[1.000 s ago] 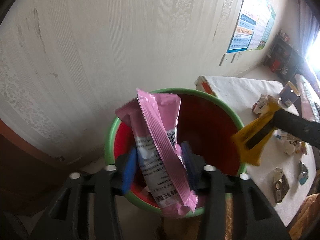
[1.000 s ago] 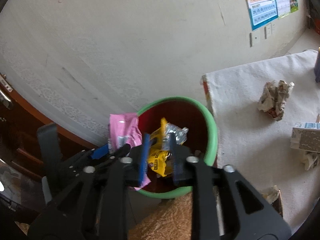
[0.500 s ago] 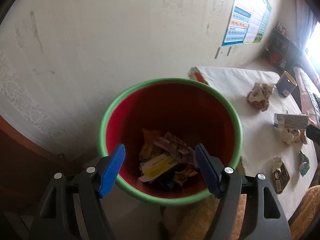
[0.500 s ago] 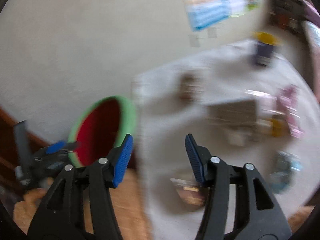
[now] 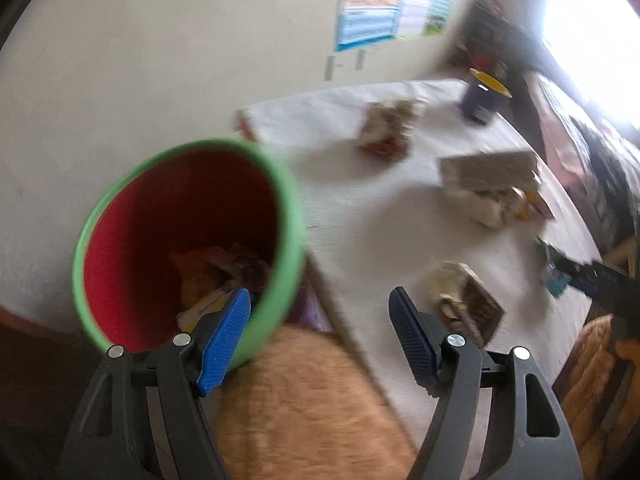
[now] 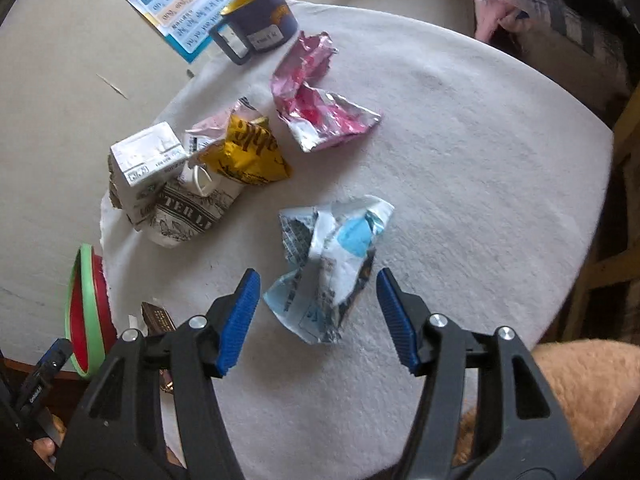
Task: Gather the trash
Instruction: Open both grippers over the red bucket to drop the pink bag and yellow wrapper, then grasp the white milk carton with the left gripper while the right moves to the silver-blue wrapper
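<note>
A green-rimmed red bin point(image 5: 188, 248) stands beside the table and holds several wrappers; its rim shows at the left of the right wrist view point(image 6: 82, 312). My left gripper point(image 5: 320, 332) is open and empty, over the gap between bin and table. My right gripper point(image 6: 318, 312) is open, its fingers either side of a crumpled white and blue wrapper point(image 6: 332, 264) on the white tablecloth point(image 6: 460, 160). Beyond lie a pink foil wrapper point(image 6: 316, 96), a yellow wrapper point(image 6: 244, 156), a white carton point(image 6: 144, 164) and a printed paper cup point(image 6: 188, 216).
A dark blue mug point(image 6: 256, 24) stands at the table's far edge by the wall. A brown wrapper point(image 5: 468, 304) lies near the front edge and a crumpled brown one point(image 5: 388, 128) farther back. An orange furry cushion point(image 5: 304, 404) lies below the left gripper.
Both grippers let their wrappers drop into the bin and opened. The left swung right toward the table. The right moved across the table to the white and blue wrapper.
</note>
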`<action>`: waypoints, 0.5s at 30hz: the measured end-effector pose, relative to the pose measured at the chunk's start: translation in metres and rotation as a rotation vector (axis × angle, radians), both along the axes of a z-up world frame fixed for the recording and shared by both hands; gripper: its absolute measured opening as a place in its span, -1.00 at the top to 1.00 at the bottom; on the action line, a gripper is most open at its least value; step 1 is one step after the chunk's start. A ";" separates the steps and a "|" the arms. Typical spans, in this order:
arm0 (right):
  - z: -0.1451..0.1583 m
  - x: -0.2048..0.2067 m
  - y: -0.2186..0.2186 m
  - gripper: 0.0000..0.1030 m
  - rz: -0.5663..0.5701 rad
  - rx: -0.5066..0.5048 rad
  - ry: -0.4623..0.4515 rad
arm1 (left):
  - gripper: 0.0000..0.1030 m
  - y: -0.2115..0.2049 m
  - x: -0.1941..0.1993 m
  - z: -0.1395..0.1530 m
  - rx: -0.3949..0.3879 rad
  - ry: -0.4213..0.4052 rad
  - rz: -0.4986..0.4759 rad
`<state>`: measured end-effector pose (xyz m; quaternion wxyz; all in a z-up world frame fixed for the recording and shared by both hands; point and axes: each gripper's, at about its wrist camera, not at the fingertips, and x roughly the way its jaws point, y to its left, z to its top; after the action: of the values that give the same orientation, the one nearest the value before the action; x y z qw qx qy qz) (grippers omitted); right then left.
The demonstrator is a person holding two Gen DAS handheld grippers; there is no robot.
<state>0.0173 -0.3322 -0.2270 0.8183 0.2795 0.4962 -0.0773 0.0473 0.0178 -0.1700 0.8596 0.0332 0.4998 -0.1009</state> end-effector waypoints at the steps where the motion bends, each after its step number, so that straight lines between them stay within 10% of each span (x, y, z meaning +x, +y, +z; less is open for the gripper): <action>1: 0.000 0.001 -0.001 -0.10 0.010 0.002 -0.010 | -0.32 -0.012 0.000 0.002 0.018 -0.015 -0.030; 4: -0.001 0.005 0.004 0.61 0.037 0.019 -0.038 | -0.33 -0.050 0.004 0.007 0.090 -0.077 -0.133; 15: -0.007 -0.007 -0.033 0.65 -0.046 0.189 -0.130 | -0.35 -0.170 0.044 0.005 0.273 -0.201 -0.460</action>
<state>0.0102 -0.3656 -0.2339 0.8168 0.3711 0.4407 -0.0310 0.0909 -0.1521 -0.1653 0.8470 0.2711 0.4002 -0.2212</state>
